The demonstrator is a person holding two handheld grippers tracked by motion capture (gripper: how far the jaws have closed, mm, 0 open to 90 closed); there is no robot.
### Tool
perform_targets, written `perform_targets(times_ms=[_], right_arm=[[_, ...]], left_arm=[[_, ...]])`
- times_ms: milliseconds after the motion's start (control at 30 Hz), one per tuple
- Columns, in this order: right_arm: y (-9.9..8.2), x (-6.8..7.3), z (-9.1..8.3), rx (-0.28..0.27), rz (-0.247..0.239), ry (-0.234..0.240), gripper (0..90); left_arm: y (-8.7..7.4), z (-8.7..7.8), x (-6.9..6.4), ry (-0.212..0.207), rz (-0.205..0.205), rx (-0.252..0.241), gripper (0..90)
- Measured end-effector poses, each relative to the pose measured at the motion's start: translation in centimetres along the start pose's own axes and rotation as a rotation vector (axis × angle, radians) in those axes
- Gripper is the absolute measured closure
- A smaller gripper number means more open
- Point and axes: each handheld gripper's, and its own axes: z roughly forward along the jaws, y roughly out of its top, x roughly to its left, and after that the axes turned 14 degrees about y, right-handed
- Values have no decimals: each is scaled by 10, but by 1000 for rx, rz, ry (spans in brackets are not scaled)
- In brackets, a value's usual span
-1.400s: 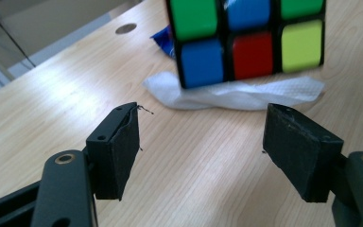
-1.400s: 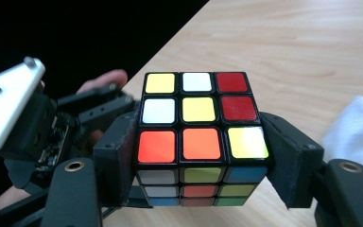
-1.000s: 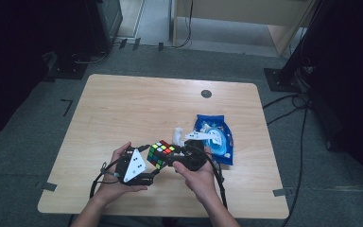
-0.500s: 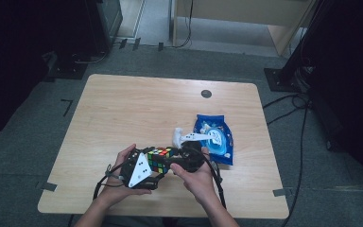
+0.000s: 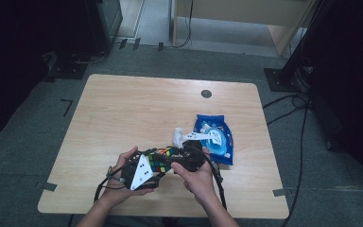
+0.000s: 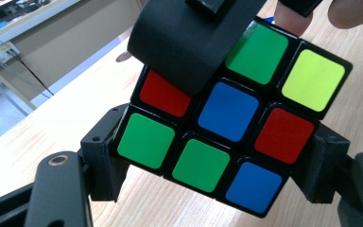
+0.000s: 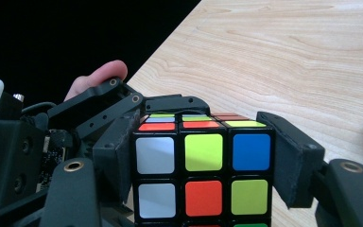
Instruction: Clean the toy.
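You are holding the puzzle cube [image 5: 161, 160] above the table's [image 5: 123, 113] near edge, both grippers clamped on it: left gripper [image 6: 208, 161] has just been closing. Colours are remaining mixed; solving is far from finished

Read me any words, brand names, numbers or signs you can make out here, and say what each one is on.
None can be read.
Rubik's cube: plain coloured stickers, no logo or lettering on the faces that show.
Blue packet: white printing on it, too small and blurred to read.
Left gripper and right gripper: no marking legible.
Table: no label or sign.
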Motion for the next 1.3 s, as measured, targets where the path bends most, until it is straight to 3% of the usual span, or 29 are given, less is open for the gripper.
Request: perform_targets(times_ms=[100,200,233,433,667,800,900,967,1000,1100,1167,1267,1300], right_arm=[[0,-1,1,4,4,4,341],[-2,-1,4,32,9,5,331],[-3,-1,5,34,11,11,333],[-5,-1,8,19,33,19,345],[-6,7,7,7,-34,-44,348],[-6,8,7,6,-39,-44,347],[-4,6,5,17,-58,-10,343],[1,4,-3,-34,-80,21,342],[3,3,-9,-66,-89,14,376],[3,-6,-20,-87,-144,-123,479],[-2,-19,-20,-64,-127,-173,541],[-14,-36,-9,23,-158,-351,585],[-18,-41,-5,61,-157,-391,585]], left_arm=[[-1,0,2,5,-35,-5,262],[-3,-1,12,22,-113,-23,336],[-4,-2,16,7,-123,-21,336],[-6,-1,15,6,-122,-9,337],[-5,3,10,34,-110,22,325],[-6,3,10,28,-119,31,331],[-6,2,12,44,-123,16,337],[-8,3,18,38,-160,36,338],[-10,3,22,37,-176,37,338],[-16,1,32,43,-214,53,338],[-17,1,36,46,-228,56,338],[-18,1,37,42,-231,63,338],[-18,1,37,40,-228,66,338]])
